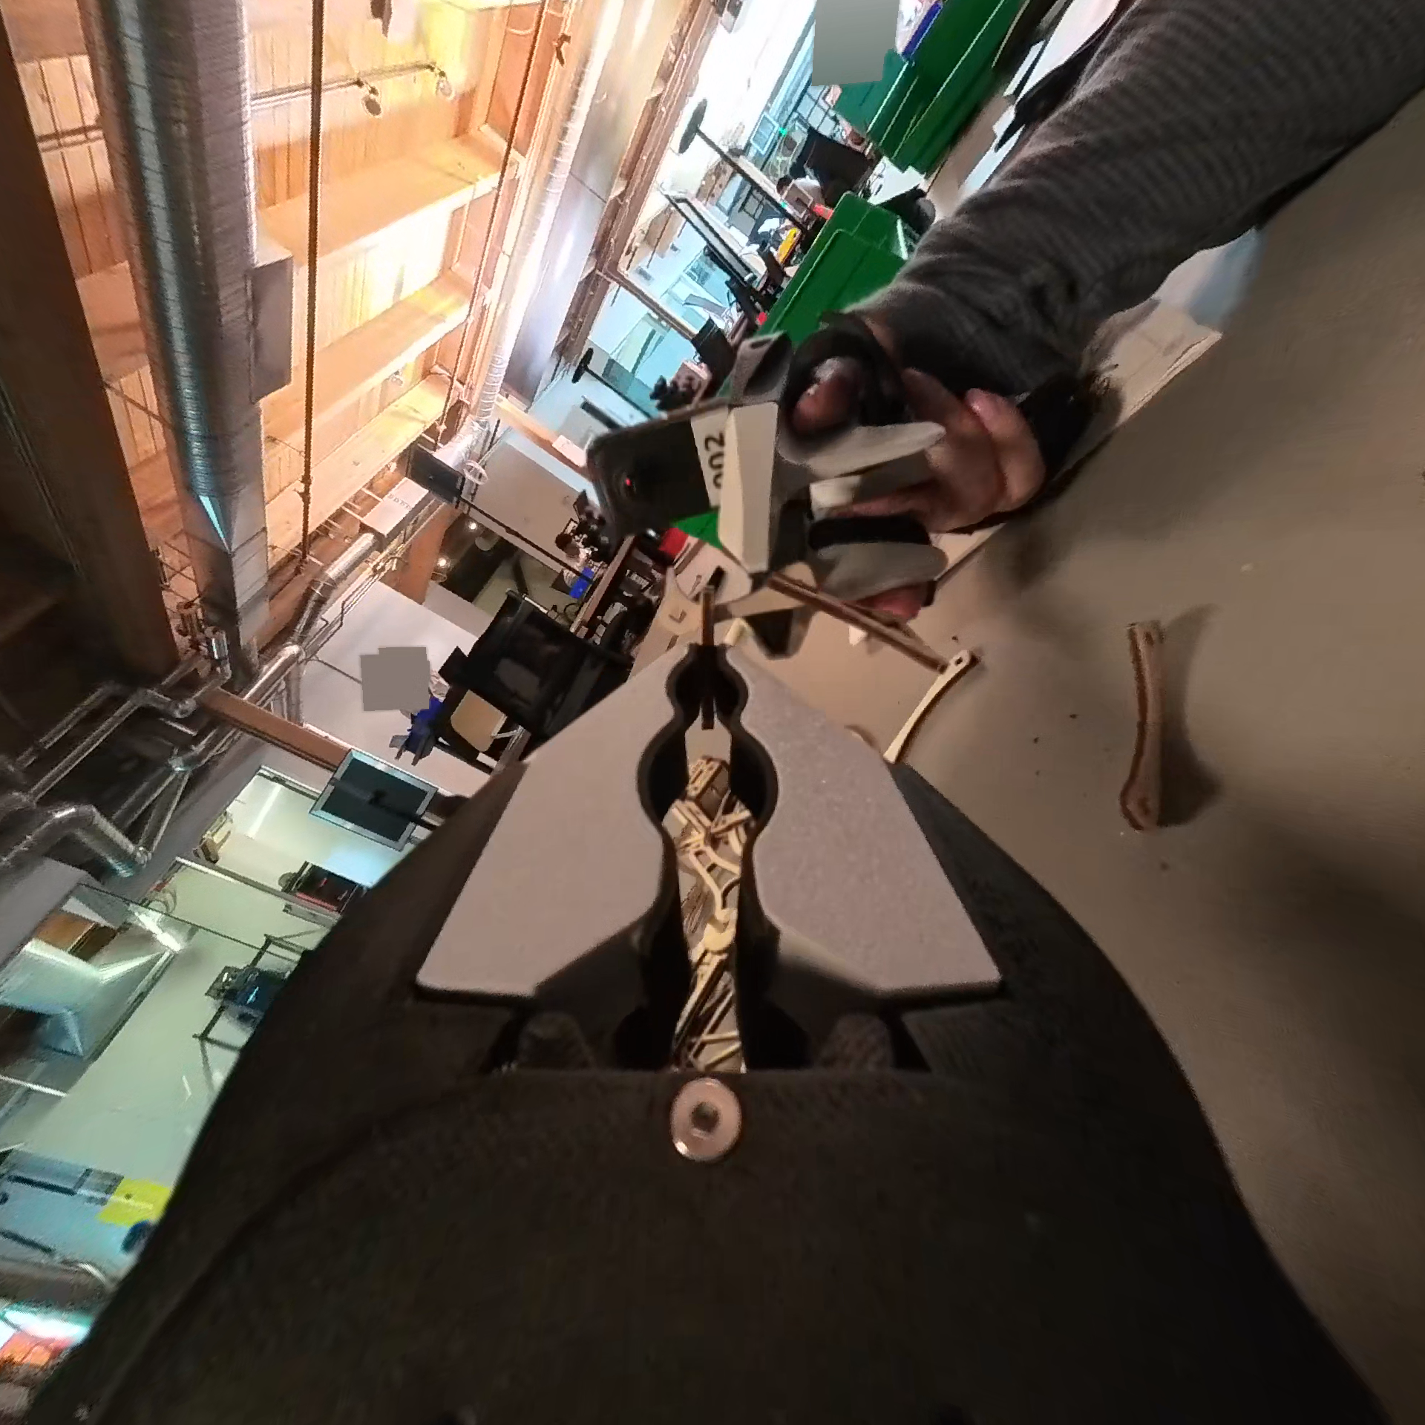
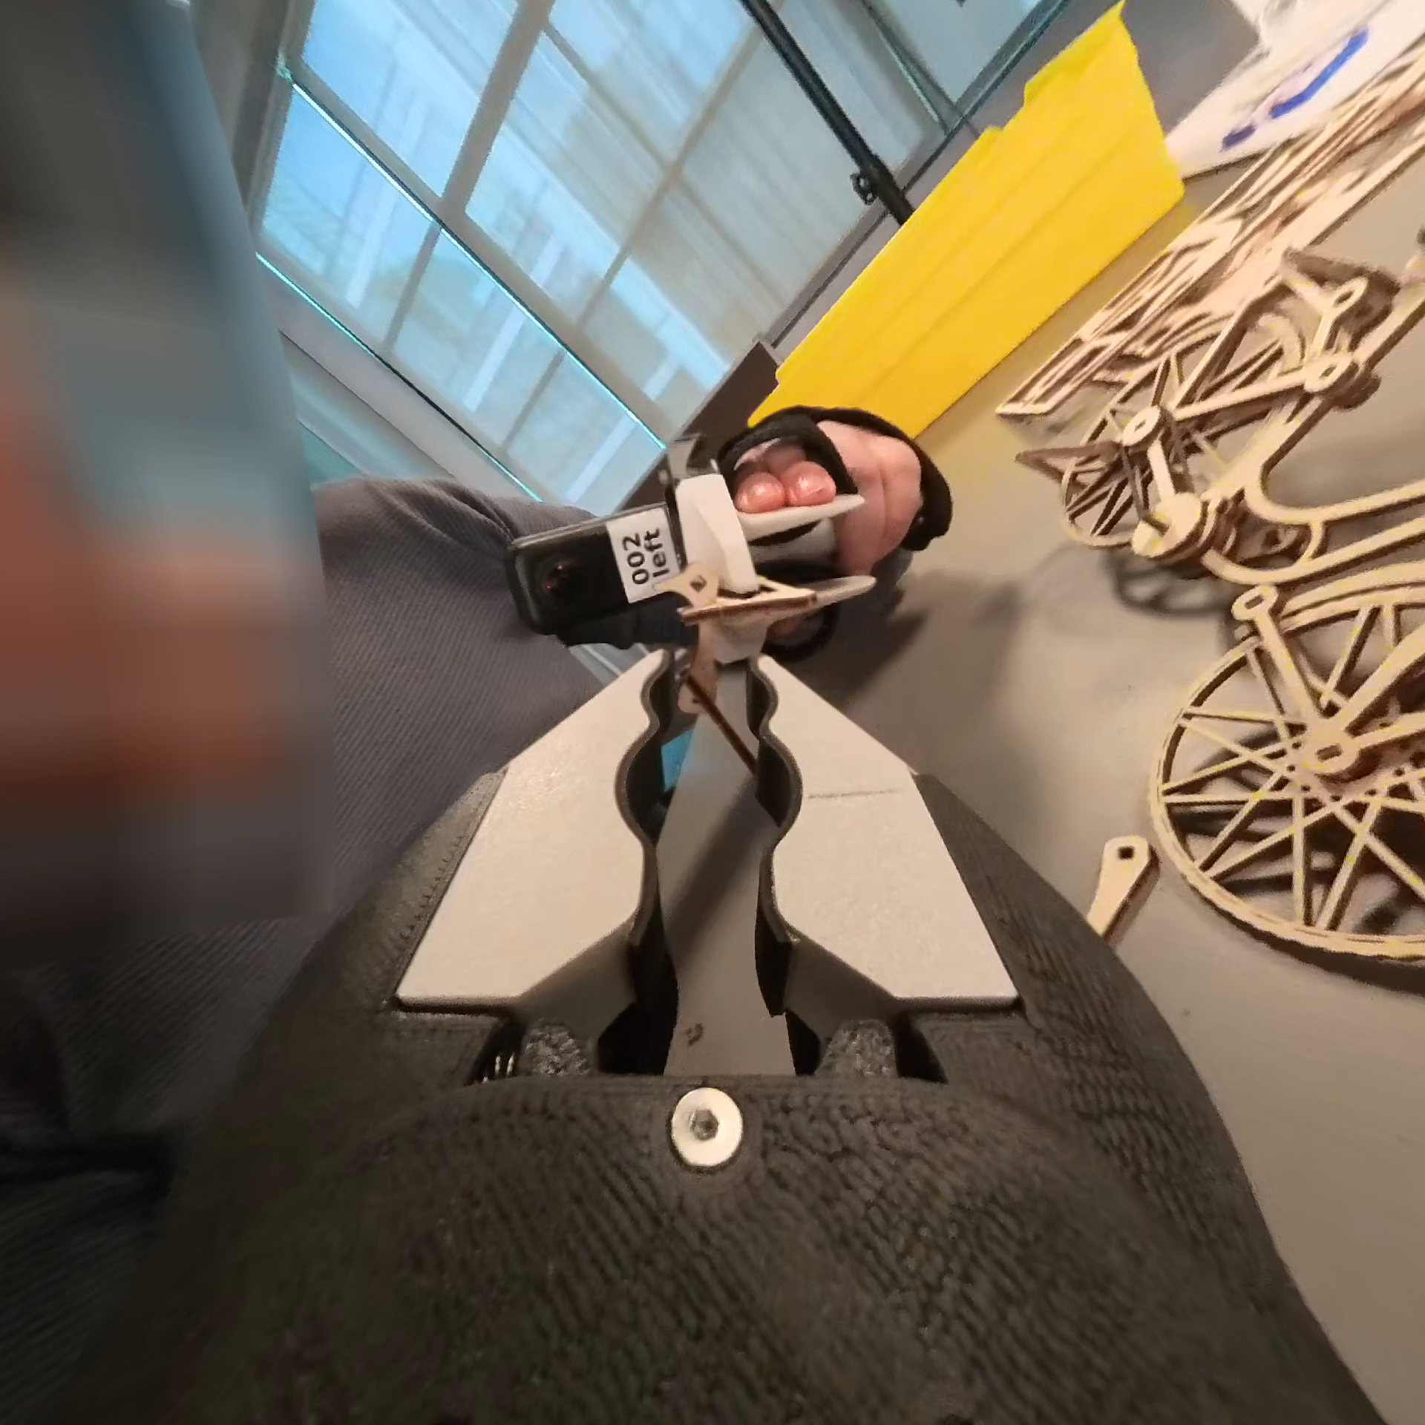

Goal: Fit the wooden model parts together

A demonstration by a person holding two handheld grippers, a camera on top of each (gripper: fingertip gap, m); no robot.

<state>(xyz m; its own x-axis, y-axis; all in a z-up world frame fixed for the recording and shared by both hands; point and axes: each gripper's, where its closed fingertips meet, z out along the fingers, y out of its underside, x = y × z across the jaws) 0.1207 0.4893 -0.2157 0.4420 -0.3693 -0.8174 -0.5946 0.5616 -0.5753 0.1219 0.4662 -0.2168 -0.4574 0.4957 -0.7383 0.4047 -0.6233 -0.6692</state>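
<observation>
My left gripper (image 1: 705, 671) is shut on a thin wooden part (image 1: 708, 640), seen edge-on at its fingertips. In the right wrist view this left gripper (image 2: 740, 624) holds a flat pale wooden piece (image 2: 740, 605) level. My right gripper (image 2: 705, 682) faces it. A thin wooden strip (image 2: 713, 705) sits slanted across its narrow gap, touching both fingers, with its end up against the left gripper's piece. In the left wrist view the right gripper (image 1: 732, 609) is just beyond my fingertips and its strip (image 1: 856, 628) sticks out to the right. Both grippers are above the grey table (image 2: 1002, 694).
A built wooden bicycle model (image 2: 1311, 740) and cut wooden sheets (image 2: 1157, 270) lie on the right. A small wooden lever (image 2: 1118, 879) lies beside the wheel. A yellow bin (image 2: 1002, 254) stands behind. A brown wooden strip (image 1: 1145, 725) and a pale curved part (image 1: 925, 709) lie on the table; green bins (image 1: 833, 262) stand beyond. Less than 4 cm separates the two grippers' tips.
</observation>
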